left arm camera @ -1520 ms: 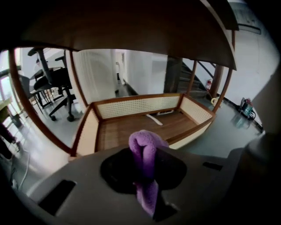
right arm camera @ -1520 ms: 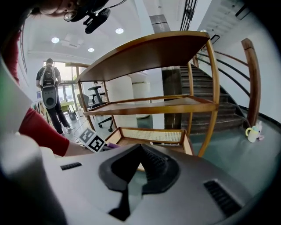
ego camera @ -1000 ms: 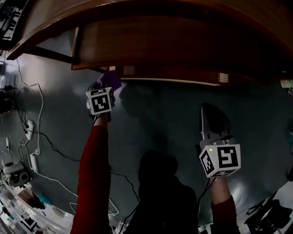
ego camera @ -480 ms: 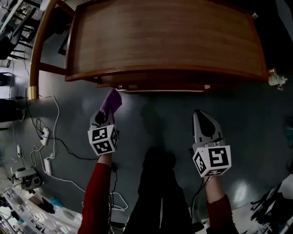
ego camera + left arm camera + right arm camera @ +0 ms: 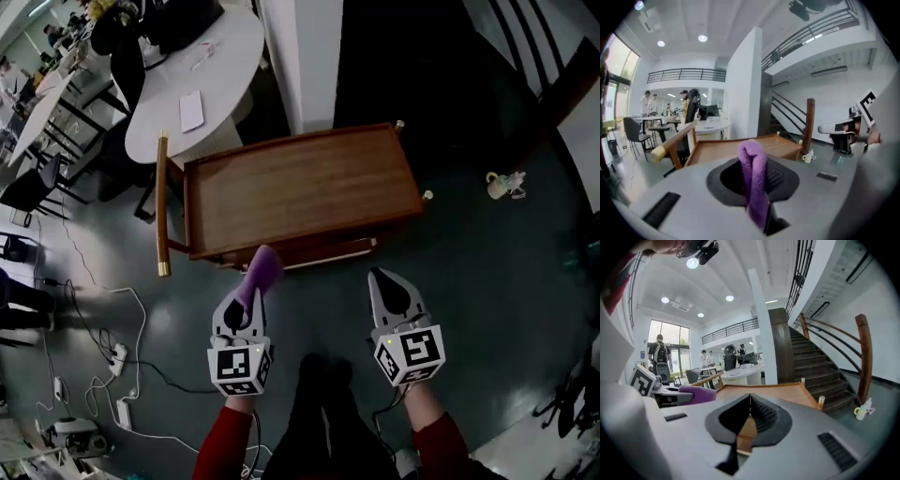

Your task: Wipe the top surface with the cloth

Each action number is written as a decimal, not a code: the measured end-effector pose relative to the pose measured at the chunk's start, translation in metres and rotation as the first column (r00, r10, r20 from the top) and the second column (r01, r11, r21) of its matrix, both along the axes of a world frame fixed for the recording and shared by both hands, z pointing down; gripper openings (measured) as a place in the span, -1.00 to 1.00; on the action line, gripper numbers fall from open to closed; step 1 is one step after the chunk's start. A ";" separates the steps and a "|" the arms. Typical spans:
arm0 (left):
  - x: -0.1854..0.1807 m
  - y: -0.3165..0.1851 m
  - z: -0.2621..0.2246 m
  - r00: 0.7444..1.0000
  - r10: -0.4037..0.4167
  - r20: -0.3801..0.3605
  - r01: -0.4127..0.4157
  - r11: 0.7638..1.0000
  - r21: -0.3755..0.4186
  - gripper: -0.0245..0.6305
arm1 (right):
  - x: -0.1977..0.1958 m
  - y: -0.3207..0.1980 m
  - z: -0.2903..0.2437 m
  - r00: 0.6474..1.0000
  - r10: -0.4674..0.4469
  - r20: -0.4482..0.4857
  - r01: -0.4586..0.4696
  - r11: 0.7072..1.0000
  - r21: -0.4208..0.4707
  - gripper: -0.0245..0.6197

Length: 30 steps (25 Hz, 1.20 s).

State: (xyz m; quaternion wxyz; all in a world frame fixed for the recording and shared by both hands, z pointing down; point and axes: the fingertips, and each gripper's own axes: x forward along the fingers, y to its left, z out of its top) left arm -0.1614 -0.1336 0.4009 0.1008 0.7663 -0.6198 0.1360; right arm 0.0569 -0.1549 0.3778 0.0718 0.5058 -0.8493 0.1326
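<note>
Ahead of both grippers stands the wooden cart (image 5: 309,246), its top surface (image 5: 300,183) well clear of them. Over the grey floor (image 5: 487,281), the right gripper (image 5: 379,281) is clenched on nothing. Beside it, the left gripper (image 5: 242,305) pinches the purple cloth (image 5: 262,272), which sticks out past its tips toward the cart.

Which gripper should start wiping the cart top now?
Left: the left gripper is shut on the purple cloth, facing the cart top; the right gripper is shut, empty.
</note>
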 end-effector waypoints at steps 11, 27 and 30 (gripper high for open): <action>0.091 0.036 -0.138 0.975 0.223 0.010 -0.220 0.952 0.211 -0.73 | 0.023 0.050 -0.112 0.997 0.057 0.058 -0.067 0.981 0.183 -0.89; 0.115 0.066 -0.172 0.971 0.239 -0.008 -0.228 0.934 0.275 -0.73 | 0.027 0.085 -0.155 0.999 0.040 0.034 -0.048 0.965 0.258 -0.89; 0.114 0.068 -0.169 0.971 0.237 -0.015 -0.225 0.939 0.260 -0.73 | 0.025 0.086 -0.155 0.999 0.043 0.033 -0.050 0.966 0.254 -0.89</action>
